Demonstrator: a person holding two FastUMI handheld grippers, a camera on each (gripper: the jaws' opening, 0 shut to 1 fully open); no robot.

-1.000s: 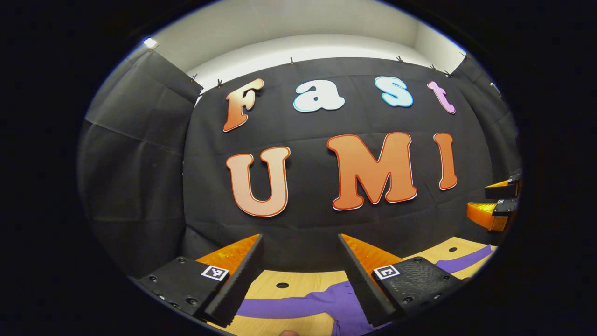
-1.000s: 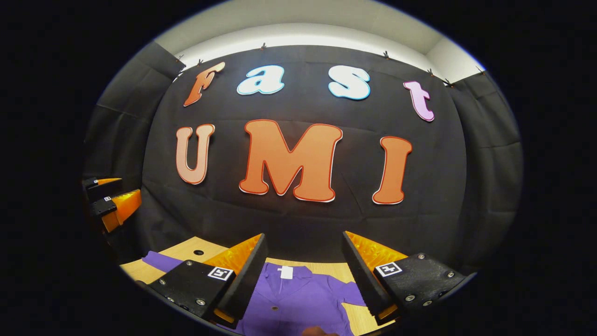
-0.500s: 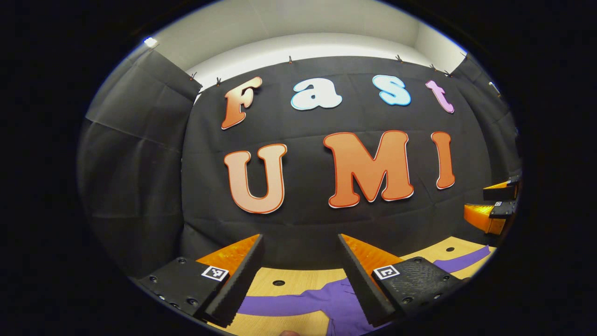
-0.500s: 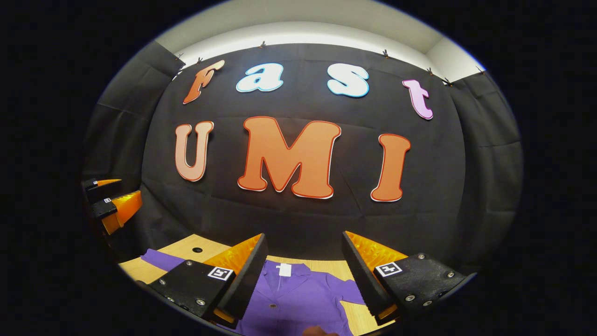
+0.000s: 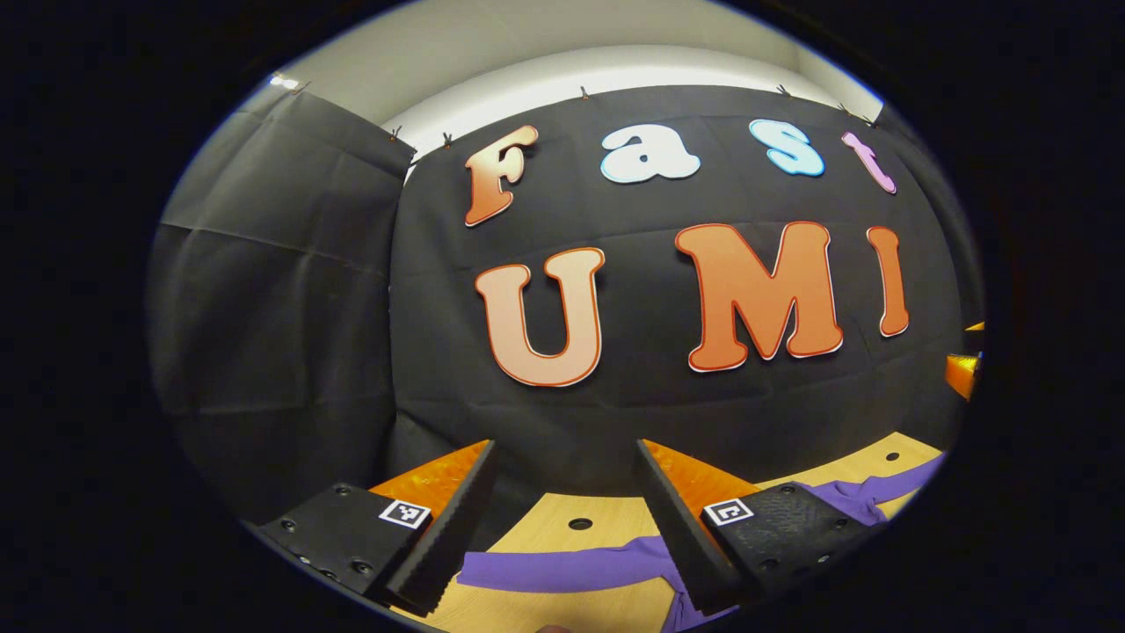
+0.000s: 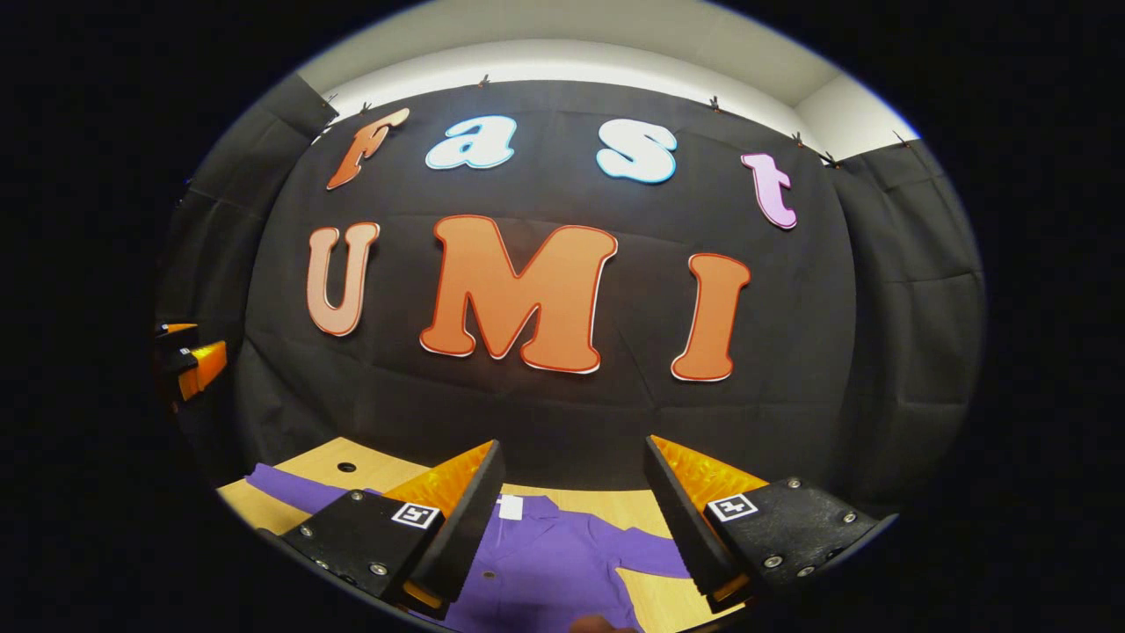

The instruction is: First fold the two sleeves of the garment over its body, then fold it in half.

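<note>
Black cloth walls close in the wooden desk (image 5: pixel 562 538), where the purple garment (image 6: pixel 562 563) lies flat, sleeves spread toward the desk's edges, under the left gripper (image 5: pixel 562 519) and right gripper (image 6: pixel 571 519), fingers released and holding nothing.

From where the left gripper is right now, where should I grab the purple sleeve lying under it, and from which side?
Probably the cuff end of the sleeve, which lies flat and stretched straight across the wooden table. Come down from above with the open left gripper, fingers straddling the sleeve's narrow width, so the cuff can be carried over the garment body.
</note>
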